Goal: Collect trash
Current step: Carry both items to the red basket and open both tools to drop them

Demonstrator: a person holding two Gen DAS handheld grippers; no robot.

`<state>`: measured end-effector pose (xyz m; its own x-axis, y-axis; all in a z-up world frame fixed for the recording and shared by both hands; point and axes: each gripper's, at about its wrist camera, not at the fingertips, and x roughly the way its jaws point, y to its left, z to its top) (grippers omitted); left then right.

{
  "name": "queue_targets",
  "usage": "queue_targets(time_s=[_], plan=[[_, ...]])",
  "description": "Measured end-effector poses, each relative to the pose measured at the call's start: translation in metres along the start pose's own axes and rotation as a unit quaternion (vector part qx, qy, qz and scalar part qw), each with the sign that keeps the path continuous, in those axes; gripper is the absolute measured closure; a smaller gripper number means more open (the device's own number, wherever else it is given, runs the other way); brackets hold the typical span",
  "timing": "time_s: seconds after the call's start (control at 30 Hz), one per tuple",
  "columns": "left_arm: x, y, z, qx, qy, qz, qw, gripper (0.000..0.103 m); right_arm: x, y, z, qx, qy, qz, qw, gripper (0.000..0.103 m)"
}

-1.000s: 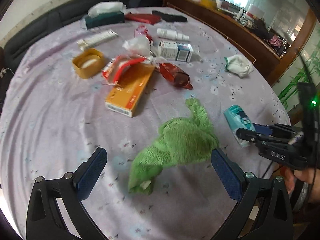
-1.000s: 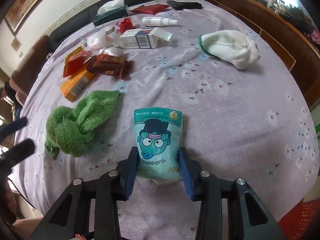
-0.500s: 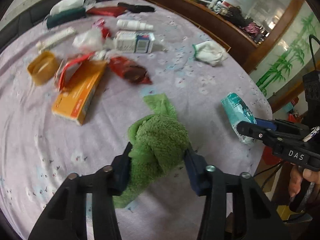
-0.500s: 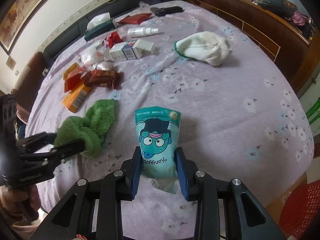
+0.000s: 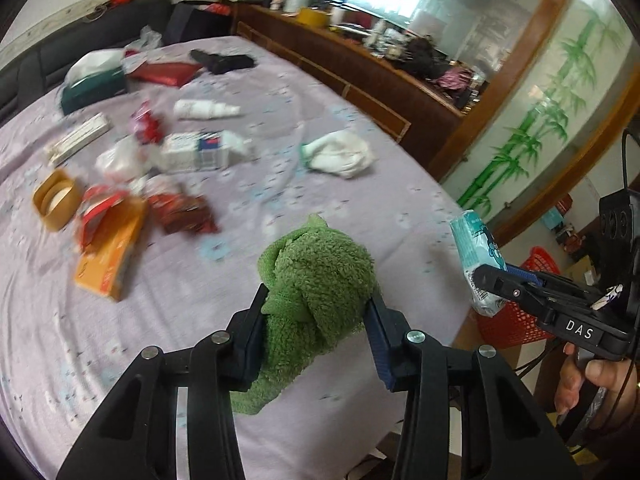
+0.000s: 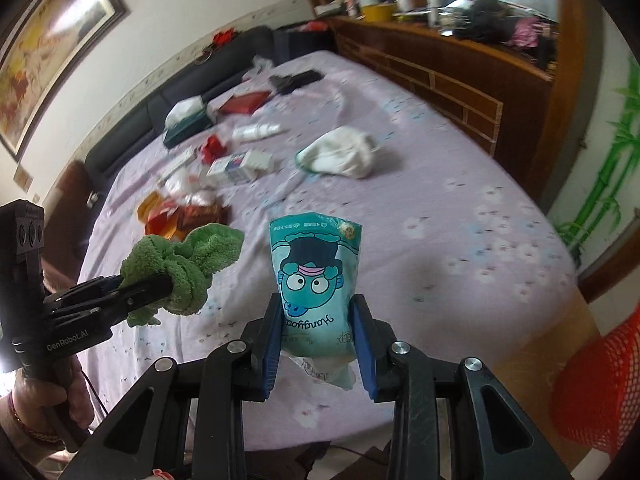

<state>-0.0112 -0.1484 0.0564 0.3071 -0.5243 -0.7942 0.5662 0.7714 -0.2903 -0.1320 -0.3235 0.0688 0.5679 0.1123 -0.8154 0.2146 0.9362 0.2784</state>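
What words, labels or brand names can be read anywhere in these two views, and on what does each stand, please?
"DAS": white letters on the right gripper body, left wrist view.
"GenRobot.AI": on the left gripper body, right wrist view.
"Hangyoda", roughly, seen upside down: on the teal cartoon pouch.
Too blurred or small: the pouch's top line, the orange box, the white-and-blue carton.

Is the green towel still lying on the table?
No, the green towel is clamped in the left tongs and lifted clear of the purple tablecloth.
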Motion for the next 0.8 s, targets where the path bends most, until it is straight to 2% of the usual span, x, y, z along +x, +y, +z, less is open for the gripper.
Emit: queue_targets(time_s=[0.37, 0.67, 0.8], plan=[[0.028, -0.103, 0.013, 0.088, 0.01, -0.054, 0.9946, 0.06, -0.069, -0.072, -0.025, 0.062, -0.041, -0.068, 0.995, 0.069], [0.051, -0.202, 0.014, 0.17, 0.02, -0.113, 0.9787, 0.06, -0.133, -0.14, -0.059, 0.132, -0.078, -0.129, 0.98, 0.068], [0.063, -0.246, 0.012, 0.202, 0.028, -0.137, 0.9692, 0.06, -0.167, -0.176, -0.08, 0.171, -0.096, -0.163, 0.967, 0.068]])
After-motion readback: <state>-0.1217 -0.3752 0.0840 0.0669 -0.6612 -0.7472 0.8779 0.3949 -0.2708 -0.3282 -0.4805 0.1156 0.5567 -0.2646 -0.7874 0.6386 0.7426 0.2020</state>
